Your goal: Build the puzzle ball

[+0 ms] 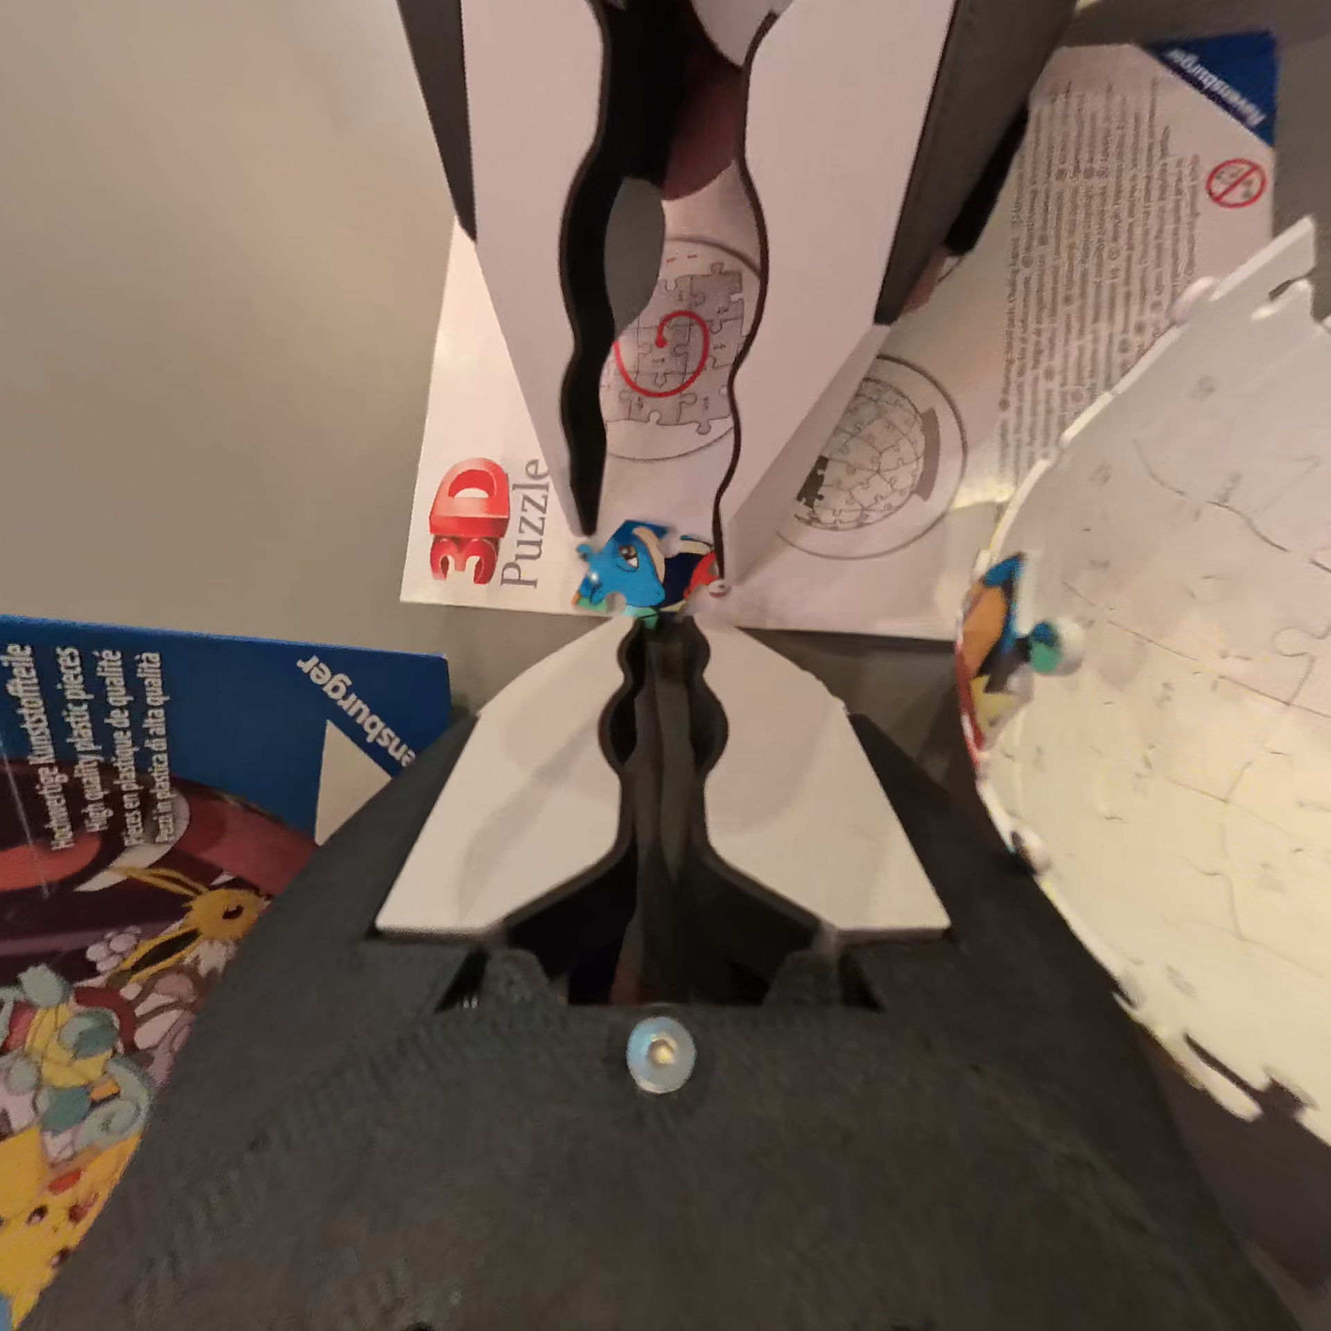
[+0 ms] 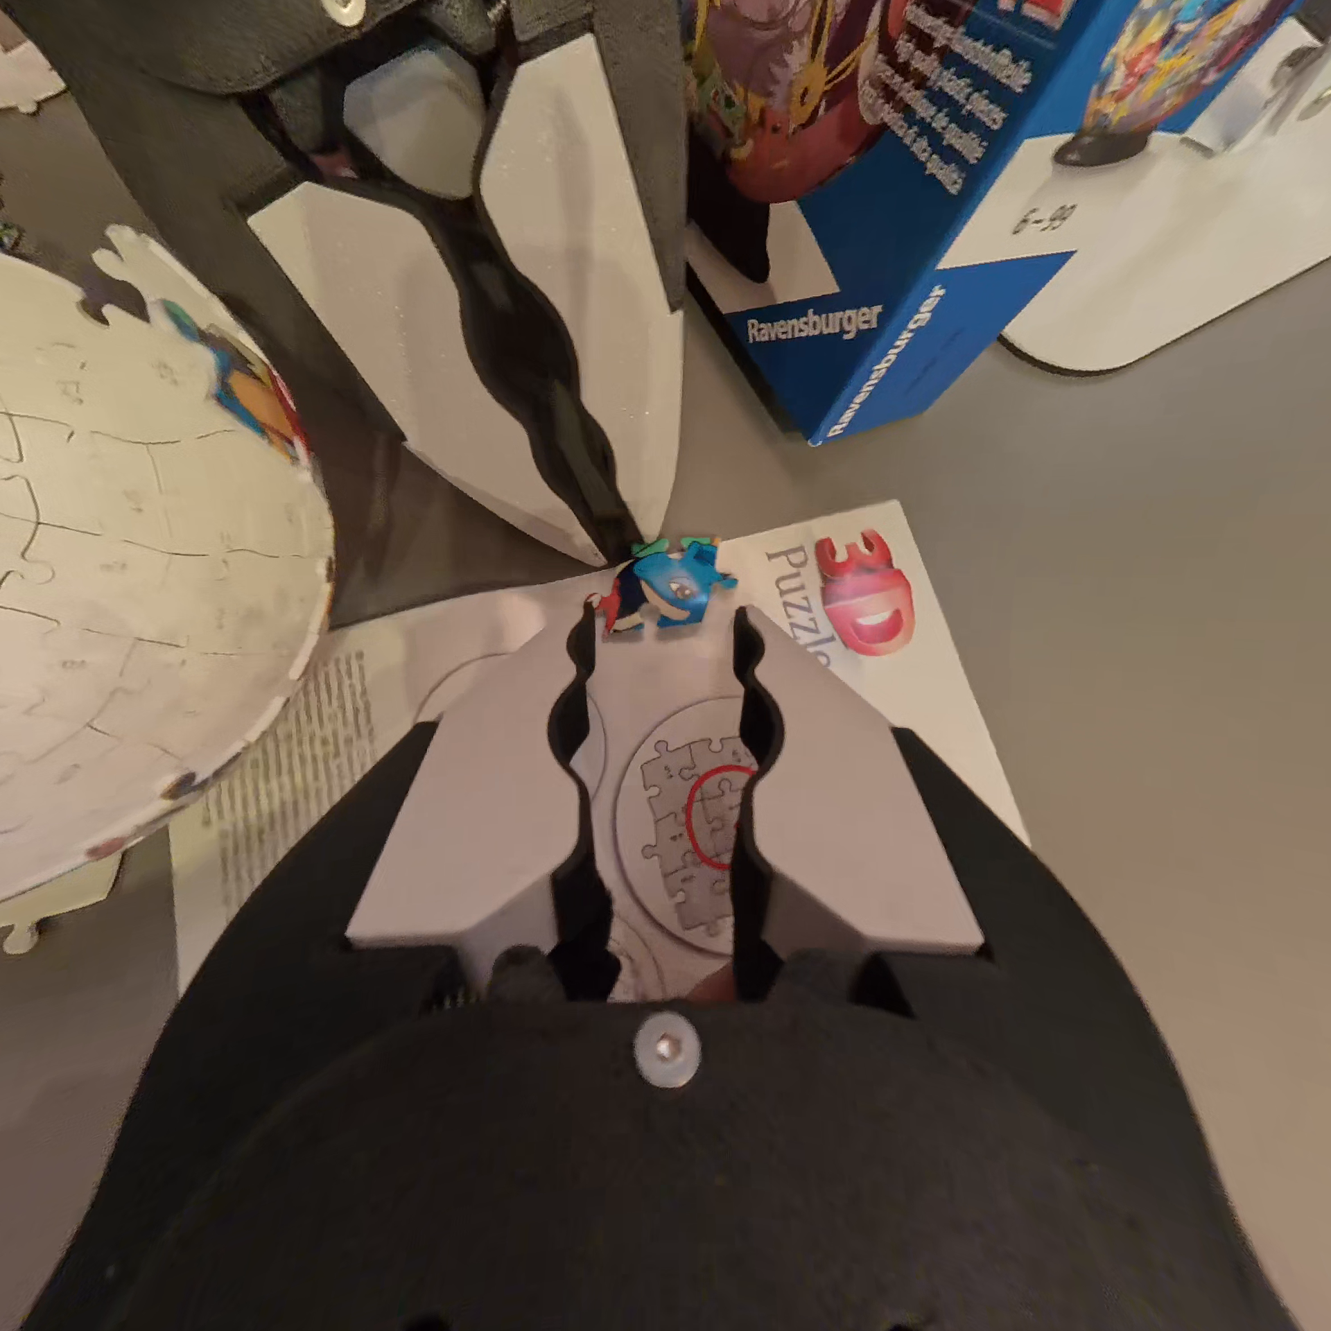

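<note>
We saw the left hand-held gripper [image 1: 659, 625] with fingers pressed together, clamped on the lower edge of a small blue puzzle piece [image 1: 643, 572], which sat just above the instruction sheet [image 1: 900, 590]. The right hand-held gripper [image 2: 666, 621] faced it with fingers spread apart, tips on either side of the piece [image 2: 666, 587], one tip near its red end; we could not tell whether they touched. The half-built puzzle ball [image 2: 137, 576], white inside up, lay partly on the sheet just beside both grippers. The blue puzzle box [image 2: 900, 238] stood near the sheet's far side on the grey desk [image 2: 1152, 648].
</note>
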`<state>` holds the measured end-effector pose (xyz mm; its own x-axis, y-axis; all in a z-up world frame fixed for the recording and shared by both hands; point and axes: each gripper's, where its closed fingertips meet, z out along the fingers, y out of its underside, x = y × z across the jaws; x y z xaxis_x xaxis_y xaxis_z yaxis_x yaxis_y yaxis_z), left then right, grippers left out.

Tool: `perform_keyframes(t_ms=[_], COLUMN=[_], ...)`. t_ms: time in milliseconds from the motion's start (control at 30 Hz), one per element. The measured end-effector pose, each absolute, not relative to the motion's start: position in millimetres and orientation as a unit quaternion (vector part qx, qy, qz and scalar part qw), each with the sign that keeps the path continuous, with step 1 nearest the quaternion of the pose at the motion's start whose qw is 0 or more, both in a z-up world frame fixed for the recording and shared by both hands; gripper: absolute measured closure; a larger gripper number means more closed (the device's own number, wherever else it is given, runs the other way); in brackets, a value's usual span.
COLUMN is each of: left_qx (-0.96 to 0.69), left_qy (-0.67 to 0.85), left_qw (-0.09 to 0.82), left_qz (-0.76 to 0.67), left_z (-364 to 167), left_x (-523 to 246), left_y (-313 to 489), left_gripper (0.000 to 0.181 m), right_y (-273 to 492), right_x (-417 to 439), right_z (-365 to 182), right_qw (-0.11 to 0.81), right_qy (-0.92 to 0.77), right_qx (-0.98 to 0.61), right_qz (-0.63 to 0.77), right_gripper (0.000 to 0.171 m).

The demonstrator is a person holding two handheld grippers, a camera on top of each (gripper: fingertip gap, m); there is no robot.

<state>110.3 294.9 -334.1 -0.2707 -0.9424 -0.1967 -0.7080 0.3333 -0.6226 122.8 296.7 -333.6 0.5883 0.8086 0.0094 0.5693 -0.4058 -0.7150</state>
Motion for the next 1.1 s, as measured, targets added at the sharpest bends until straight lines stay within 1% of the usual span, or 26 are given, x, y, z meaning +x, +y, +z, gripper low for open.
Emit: perform_keyframes(t_ms=[100,133,200,300,400,533,633,667,733,900,967,1000,1100], left_qx=[-0.541,-0.543,-0.538,-0.537,-0.544,-0.521,-0.497,-0.482,-0.455,-0.398,-0.399,-0.410,-0.469], left_qy=[0.761,0.758,0.758,0.755,0.747,0.756,0.765,0.767,0.776,0.790,0.797,0.793,0.768], left_qw=[0.281,0.280,0.292,0.308,0.318,0.341,0.358,0.378,0.405,0.449,0.439,0.432,0.405], left_qz=[-0.224,-0.229,-0.227,-0.218,-0.214,-0.202,-0.199,-0.191,-0.164,-0.125,-0.118,-0.129,-0.158], left_z=[-334,-334,-333,-331,-330,-326,-321,-317,-311,-295,-294,-292,-282], left_x=[112,112,112,113,113,114,117,119,121,122,118,117,109], left_y=[297,297,298,301,306,306,303,303,304,302,302,301,308], left_gripper=[0.168,0.169,0.168,0.158,0.143,0.135,0.143,0.149,0.153,0.171,0.179,0.179,0.179], right_y=[297,297,297,295,294,294,293,292,292,288,290,293,294], right_x=[120,120,120,118,117,113,113,110,109,107,106,107,111], right_z=[-333,-333,-333,-333,-332,-314,-306,-303,-298,-281,-271,-263,-253], right_qw=[0.342,0.338,0.337,0.336,0.339,0.359,0.359,0.363,0.362,0.339,0.358,0.373,0.394], right_qy=[-0.420,-0.414,-0.405,-0.407,-0.407,-0.387,-0.377,-0.369,-0.349,-0.289,-0.279,-0.275,-0.293], right_qx=[-0.820,-0.822,-0.825,-0.823,-0.820,-0.809,-0.807,-0.803,-0.802,-0.790,-0.780,-0.774,-0.775], right_qz=[0.185,0.195,0.206,0.210,0.215,0.258,0.280,0.295,0.322,0.421,0.430,0.431,0.399], right_gripper=[0.136,0.145,0.146,0.146,0.147,0.147,0.147,0.147,0.147,0.147,0.145,0.153,0.151])
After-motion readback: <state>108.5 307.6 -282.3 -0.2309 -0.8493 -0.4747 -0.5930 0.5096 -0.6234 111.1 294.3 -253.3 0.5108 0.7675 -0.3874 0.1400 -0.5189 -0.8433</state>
